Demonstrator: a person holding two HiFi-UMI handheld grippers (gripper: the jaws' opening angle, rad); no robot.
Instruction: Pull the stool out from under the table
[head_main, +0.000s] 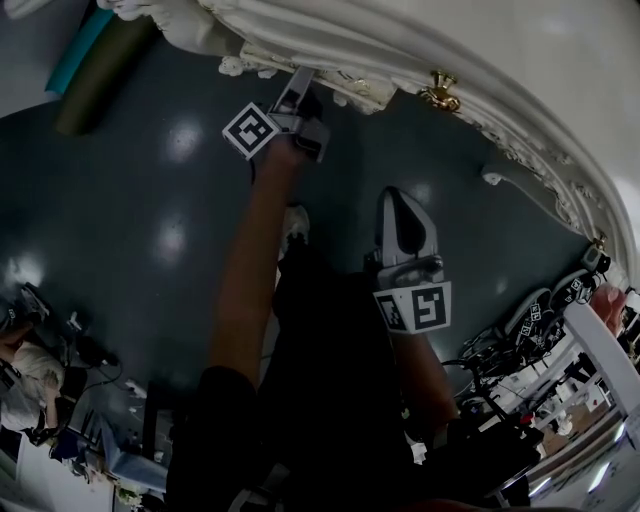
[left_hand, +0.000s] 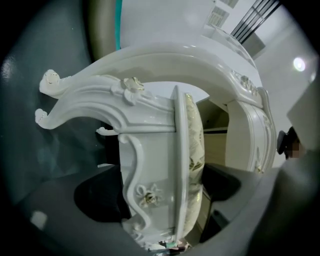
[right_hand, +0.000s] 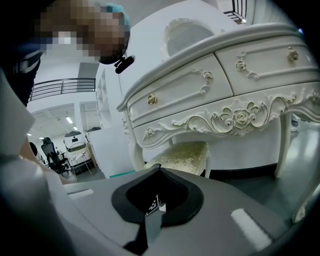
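White wood and a soft cream cushion fill the space between the two jaws of my left gripper (head_main: 300, 88). That is the edge of the stool (left_hand: 150, 150). The jaws are wide apart, one on each side of the seat, and they do not squeeze it. My left arm (head_main: 250, 260) is stretched far out in front of me, bare from the black sleeve down. The gripper points flat and is rolled onto its side, so the stool looks tipped over in the left gripper view. Its marker cube (head_main: 250, 130) faces up at me.

Below my arm is the dark shiny floor (head_main: 130, 200).

My right gripper (head_main: 403, 205) is pulled back closer to my body. It points at the table (right_hand: 200, 90) and dips down a little. Its jaws are pressed together with nothing in them.

From this side I can see the stool's cushion (right_hand: 182, 156) tucked under the white table, between its curly legs.
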